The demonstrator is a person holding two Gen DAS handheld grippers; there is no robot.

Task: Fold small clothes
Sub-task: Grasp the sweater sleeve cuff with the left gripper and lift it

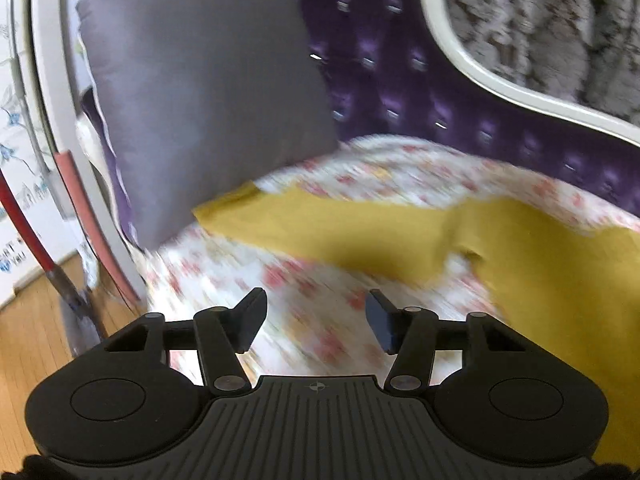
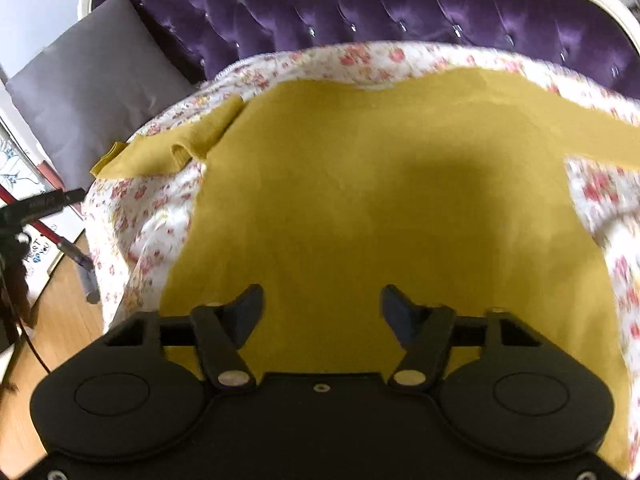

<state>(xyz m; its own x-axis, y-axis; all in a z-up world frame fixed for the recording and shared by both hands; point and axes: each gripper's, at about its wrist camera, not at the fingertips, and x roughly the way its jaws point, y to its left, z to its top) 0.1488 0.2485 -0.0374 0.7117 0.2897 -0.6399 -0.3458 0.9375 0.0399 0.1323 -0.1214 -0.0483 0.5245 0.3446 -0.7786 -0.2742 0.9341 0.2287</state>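
A mustard-yellow shirt lies spread flat on a floral sheet over a sofa seat, sleeves stretched out left and right. My right gripper is open and empty, hovering over the shirt's lower body. My left gripper is open and empty over the floral sheet, in front of the shirt's left sleeve. The left wrist view is motion-blurred.
A grey cushion leans at the sofa's left end, also in the right wrist view. The purple tufted backrest with a white frame runs behind. Wooden floor and a red-handled tool lie to the left.
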